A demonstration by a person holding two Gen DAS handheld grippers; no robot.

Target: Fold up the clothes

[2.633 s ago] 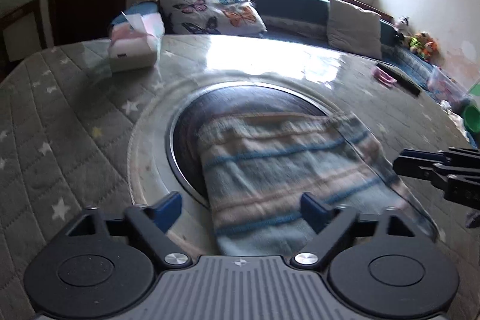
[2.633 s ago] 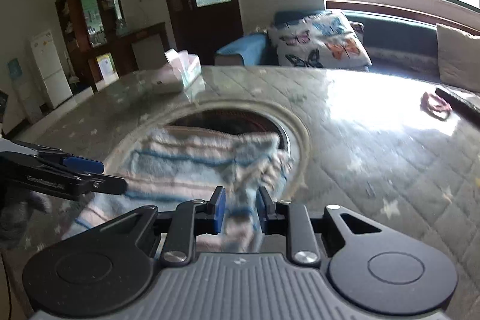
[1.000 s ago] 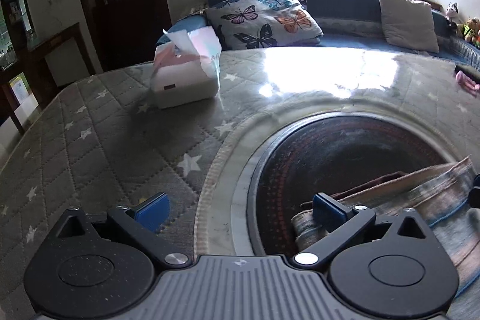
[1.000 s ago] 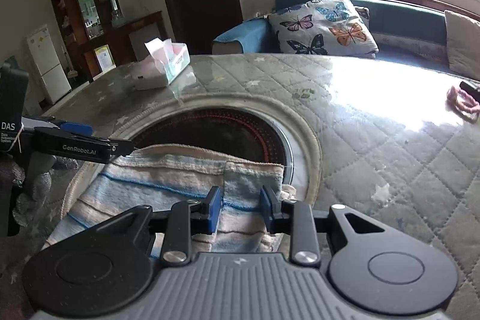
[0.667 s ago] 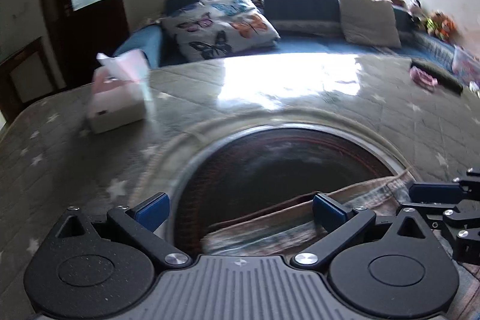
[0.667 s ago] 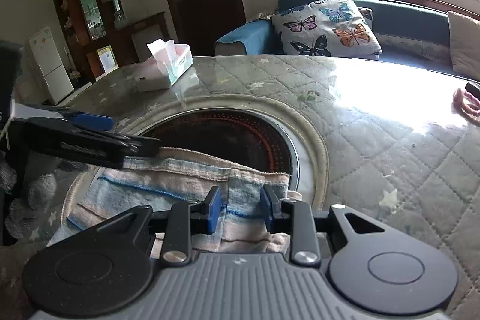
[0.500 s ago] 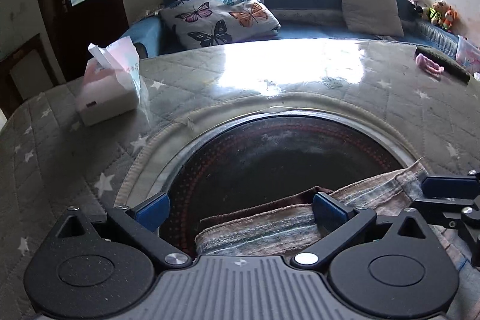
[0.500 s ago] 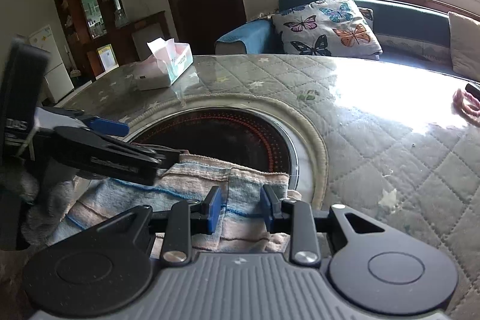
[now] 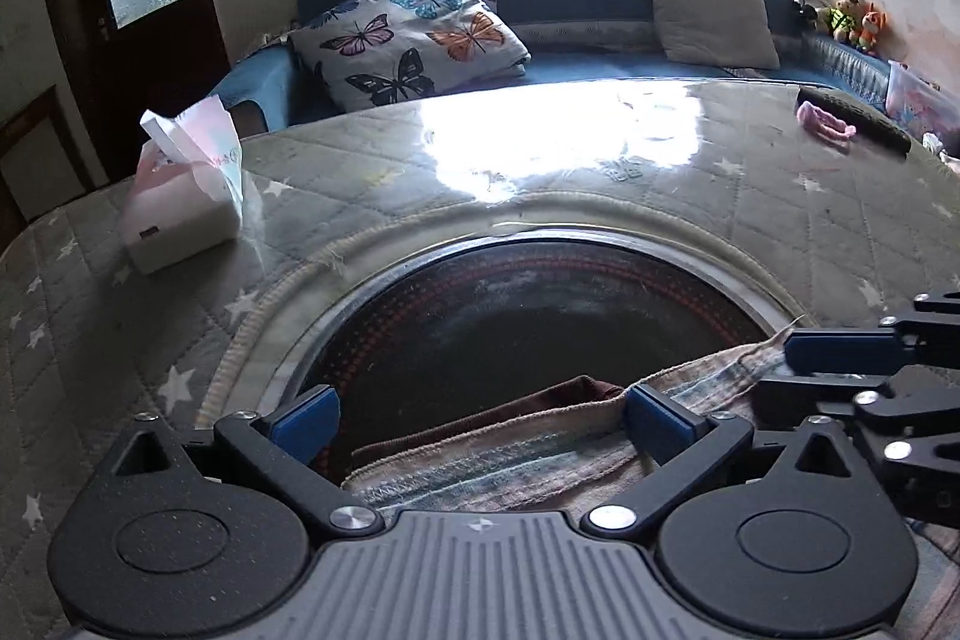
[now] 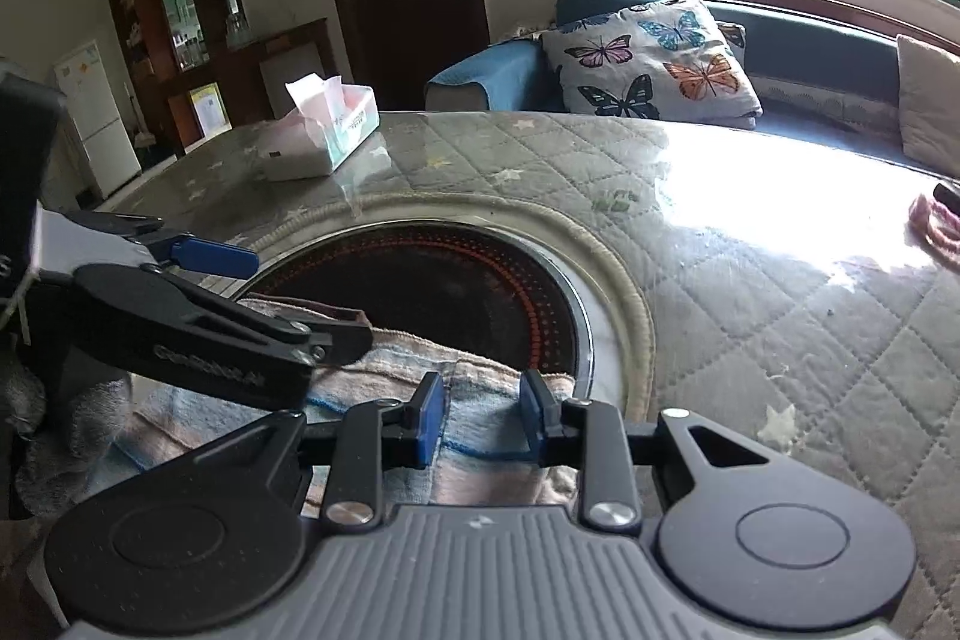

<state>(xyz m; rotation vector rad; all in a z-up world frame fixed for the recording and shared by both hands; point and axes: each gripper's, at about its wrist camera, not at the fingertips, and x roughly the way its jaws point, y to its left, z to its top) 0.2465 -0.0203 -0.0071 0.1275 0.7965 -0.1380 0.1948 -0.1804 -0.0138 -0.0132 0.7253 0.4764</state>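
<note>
A striped pastel towel (image 9: 510,460) lies folded on the table's near side, its far edge over the rim of the dark round inset (image 9: 540,316). A brown hem shows along that edge. My left gripper (image 9: 480,415) hovers wide open over the towel's far left edge, with nothing between its fingers. In the right wrist view the left gripper (image 10: 309,298) reaches in from the left just above the towel (image 10: 414,367). My right gripper (image 10: 483,417) is narrowed on the towel's far right part, where a flap is doubled over. Seen from the left, the right gripper (image 9: 774,370) sits at the towel's right corner.
A tissue box (image 9: 180,220) stands at the far left of the quilted, glass-topped table (image 9: 780,220). A pink item (image 9: 825,127) and a black remote (image 9: 858,124) lie at the far right. Behind the table is a sofa with a butterfly cushion (image 9: 408,40). A grey gloved hand (image 10: 36,400) holds the left gripper.
The towel has been drawn toward the near edge and now covers only the near rim of the round inset. My left gripper swung left, then back over the towel's far edge, staying open.
</note>
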